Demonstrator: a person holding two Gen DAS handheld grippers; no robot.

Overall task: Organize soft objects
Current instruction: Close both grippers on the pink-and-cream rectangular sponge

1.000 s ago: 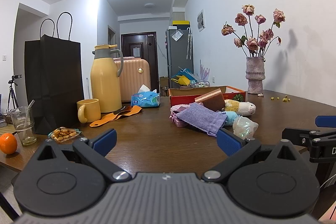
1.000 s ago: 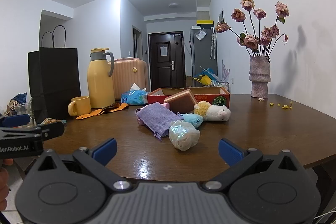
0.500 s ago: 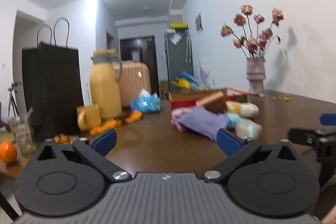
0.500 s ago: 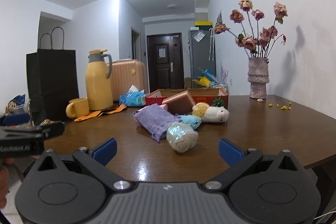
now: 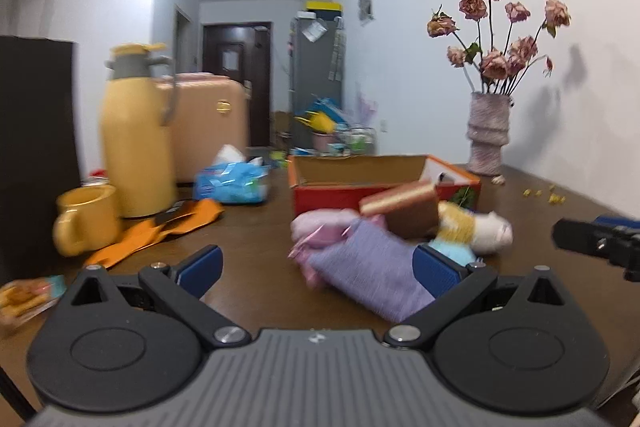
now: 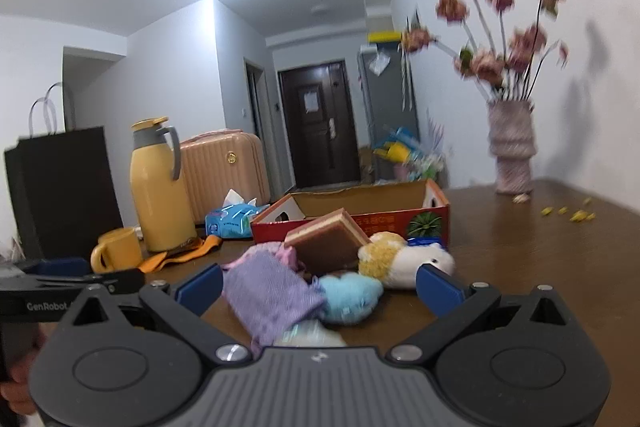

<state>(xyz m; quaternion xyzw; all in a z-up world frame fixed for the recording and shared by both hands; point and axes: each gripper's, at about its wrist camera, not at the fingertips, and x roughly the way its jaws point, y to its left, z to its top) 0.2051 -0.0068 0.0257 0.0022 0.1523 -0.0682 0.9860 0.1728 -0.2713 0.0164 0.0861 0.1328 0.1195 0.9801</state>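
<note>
A pile of soft things lies on the brown table in front of an open red cardboard box [image 5: 380, 183] [image 6: 360, 211]. It holds a purple cloth pouch [image 5: 368, 275] [image 6: 272, 295], a pink cloth [image 5: 320, 231], a brown-and-pink sponge block [image 5: 404, 211] [image 6: 328, 247], a yellow-and-white plush [image 5: 476, 229] [image 6: 404, 263], a light blue plush [image 6: 348, 297] and a shiny wrapped ball [image 6: 312, 337]. My left gripper [image 5: 317, 267] is open just short of the pouch. My right gripper [image 6: 319, 289] is open, low over the pile, with the pouch and blue plush between its fingers' lines. Neither holds anything.
On the left stand a yellow thermos [image 5: 136, 139], yellow mug [image 5: 86, 223], orange strap [image 5: 160, 231], blue tissue pack [image 5: 232, 179], black paper bag [image 5: 36, 147] and a snack packet [image 5: 24, 295]. A vase of dried roses [image 5: 488, 135] stands far right, with yellow crumbs [image 5: 548, 195] nearby.
Both grippers have moved forward and closer to the pile, so it looks larger. The shiny ball now sits under the right gripper's nose. Both stay open.
</note>
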